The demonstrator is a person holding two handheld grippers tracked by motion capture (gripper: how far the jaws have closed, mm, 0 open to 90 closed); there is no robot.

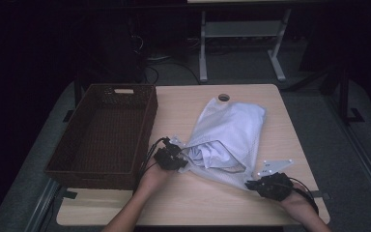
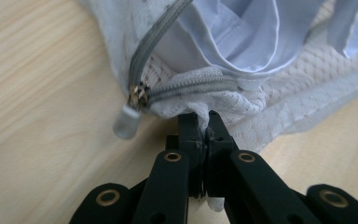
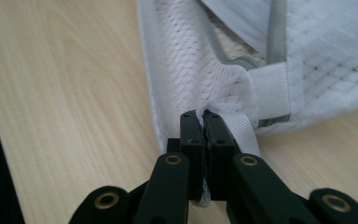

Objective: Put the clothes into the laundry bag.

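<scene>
Both grippers, left gripper [image 1: 170,158] and right gripper [image 1: 269,186], have jaws pinching the mesh bag [image 1: 232,130]; keep the zipper [image 2: 135,100] mouth taut and pull evenly.

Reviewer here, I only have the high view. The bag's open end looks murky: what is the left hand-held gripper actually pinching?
Observer: The left hand-held gripper is shut on the white mesh edge of the laundry bag, just below the grey zipper.
Reviewer: Where's the zipper pull?
Observer: The zipper pull hangs at the corner of the opening, beside the jaws and not between them.
Reviewer: And the right one?
Observer: The right hand-held gripper is shut on mesh beside a white webbing loop.
</scene>
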